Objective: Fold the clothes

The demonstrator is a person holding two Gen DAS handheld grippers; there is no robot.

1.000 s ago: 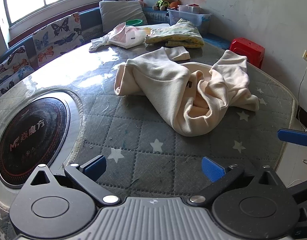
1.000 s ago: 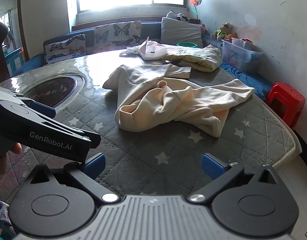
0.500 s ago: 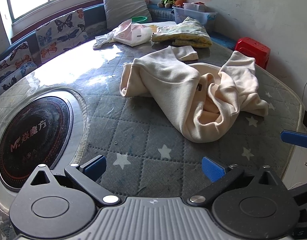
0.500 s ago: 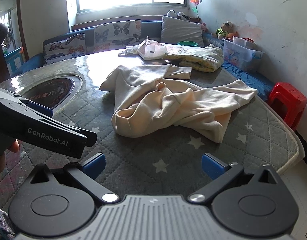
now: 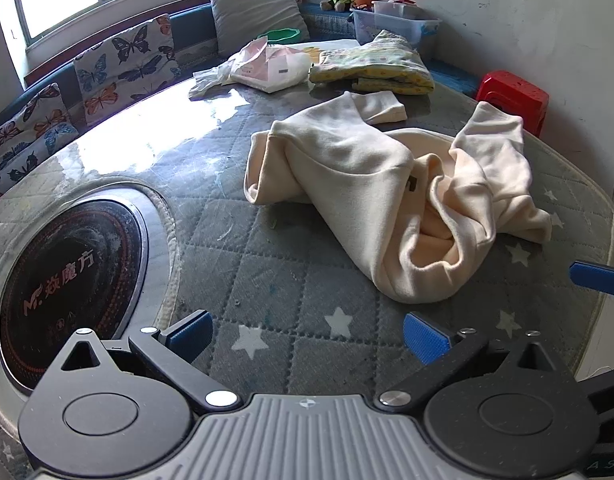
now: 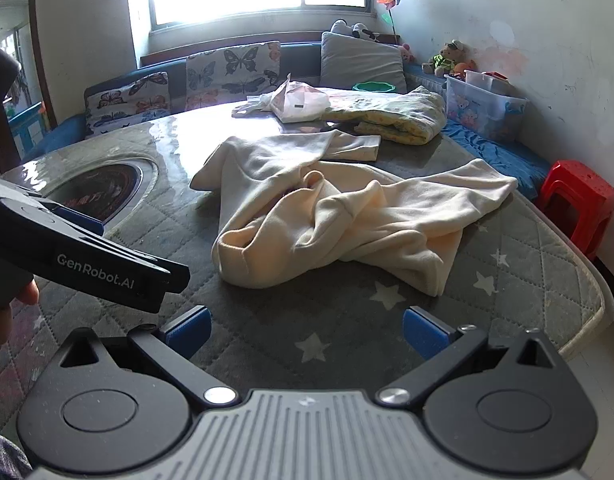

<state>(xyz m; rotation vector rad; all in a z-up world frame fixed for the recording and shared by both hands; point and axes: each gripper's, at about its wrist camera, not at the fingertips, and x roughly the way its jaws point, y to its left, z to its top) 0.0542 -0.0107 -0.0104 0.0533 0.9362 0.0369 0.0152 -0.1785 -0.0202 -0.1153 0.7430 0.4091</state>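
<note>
A crumpled cream sweatshirt [image 5: 387, 184] lies in a heap on the round table with the grey star-quilted cover [image 5: 267, 272]; it also shows in the right wrist view [image 6: 327, 216]. My left gripper [image 5: 307, 334] is open and empty, above the cover a little short of the garment's near hem. My right gripper [image 6: 305, 330] is open and empty, also short of the near hem. The left gripper's black body [image 6: 87, 256] shows at the left of the right wrist view. A blue finger of the right gripper [image 5: 597, 278] shows at the right edge of the left wrist view.
A black induction hob [image 5: 63, 272] is set in the table at the left. A folded yellow blanket [image 5: 371, 66] and a pink-white bag [image 5: 267, 66] lie at the far side. A red stool [image 6: 579, 200] stands off the right edge. Cushions line the bench behind.
Both grippers have moved forward toward the sweatshirt, which now looks nearer and larger. The garment itself has not moved. Both jaws stay open.
</note>
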